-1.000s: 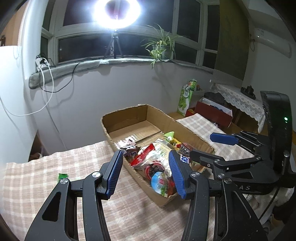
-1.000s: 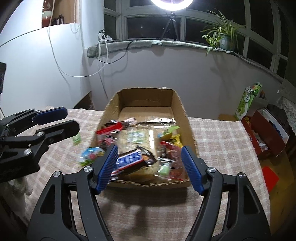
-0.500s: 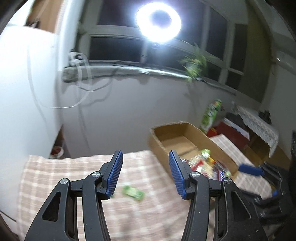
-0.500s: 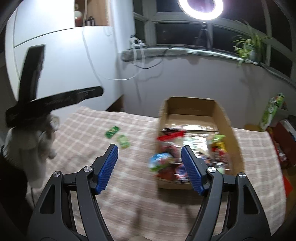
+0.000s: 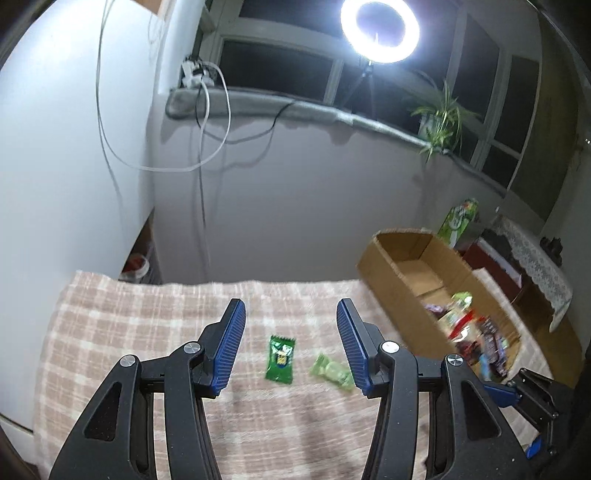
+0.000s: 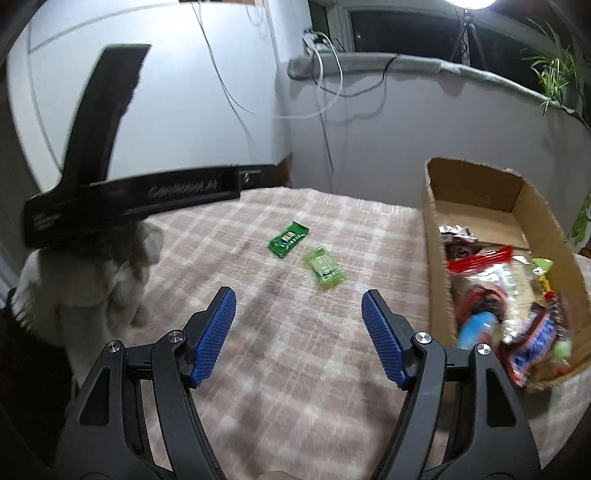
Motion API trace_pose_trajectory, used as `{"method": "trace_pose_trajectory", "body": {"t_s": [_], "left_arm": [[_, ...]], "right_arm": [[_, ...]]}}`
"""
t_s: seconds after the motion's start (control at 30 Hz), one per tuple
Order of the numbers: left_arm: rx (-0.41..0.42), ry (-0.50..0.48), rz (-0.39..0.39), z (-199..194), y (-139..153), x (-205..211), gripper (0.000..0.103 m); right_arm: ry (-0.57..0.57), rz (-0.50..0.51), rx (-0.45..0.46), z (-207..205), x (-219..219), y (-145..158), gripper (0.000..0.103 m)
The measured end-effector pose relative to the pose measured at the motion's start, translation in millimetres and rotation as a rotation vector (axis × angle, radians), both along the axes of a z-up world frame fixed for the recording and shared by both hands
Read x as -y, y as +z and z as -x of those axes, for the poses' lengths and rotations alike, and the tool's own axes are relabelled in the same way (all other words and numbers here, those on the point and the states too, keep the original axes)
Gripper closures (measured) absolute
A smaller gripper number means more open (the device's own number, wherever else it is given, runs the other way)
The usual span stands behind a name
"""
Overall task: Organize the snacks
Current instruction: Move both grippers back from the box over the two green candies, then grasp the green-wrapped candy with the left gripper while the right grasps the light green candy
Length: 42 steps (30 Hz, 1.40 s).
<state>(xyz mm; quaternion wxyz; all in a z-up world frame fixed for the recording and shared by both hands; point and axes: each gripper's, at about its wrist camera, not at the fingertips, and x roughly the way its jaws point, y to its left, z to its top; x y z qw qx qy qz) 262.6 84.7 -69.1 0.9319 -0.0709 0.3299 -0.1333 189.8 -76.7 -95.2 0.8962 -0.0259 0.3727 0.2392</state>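
Observation:
A dark green snack packet (image 5: 280, 357) (image 6: 289, 238) and a light green packet (image 5: 332, 371) (image 6: 324, 267) lie side by side on the checked tablecloth. A cardboard box (image 5: 400, 291) (image 6: 436, 258) with several snacks inside stands to their right. My left gripper (image 5: 289, 345) is open and empty, just above and before the two packets. My right gripper (image 6: 298, 338) is open and empty, short of the packets, left of the box. The left gripper's body (image 6: 122, 195) shows at the left of the right wrist view.
The cloth-covered table (image 6: 295, 369) ends at a white wall behind. A ring light (image 5: 380, 29) and a plant (image 5: 441, 118) stand on the window sill. A green carton (image 5: 460, 221) and red boxes are beyond the cardboard box.
Both grippers have swung left from the box toward the two green packets on the cloth. Both stay open and empty.

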Motion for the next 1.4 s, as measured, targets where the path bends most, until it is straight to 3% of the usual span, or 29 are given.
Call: {"method": "trace_pose_trajectory", "body": {"t_s": [0.1,0.23,0.4,0.47,1.03,1.27,1.4], "left_arm": [[-0.037,-0.008,-0.023,-6,-15,0,0.053],[-0.078,-0.019,-0.033,-14,-32,0,0.057],[-0.113,-0.033,-0.043,-20,-45,3,0.060],[-0.121,-0.042,-0.059,-21,-49,7,0.062],[-0.156,-0.063,-0.152,-32,-69,25,0.064],[-0.173,-0.054,-0.183,-37,-76,28,0.081],[-0.177,-0.037,-0.179,-38,-74,23,0.082]], "right_arm": [[-0.019,0.019,-0.019,-15,-8,-10,0.030],[-0.058,0.045,-0.063,-34,-15,-23,0.047],[-0.080,0.064,-0.081,-45,-20,-35,0.049],[-0.083,0.071,-0.090,-49,-21,-39,0.054],[-0.068,0.141,-0.096,-72,-32,-48,0.055],[-0.057,0.146,-0.091,-75,-36,-48,0.055],[-0.049,0.159,-0.085,-76,-40,-49,0.055]]}}
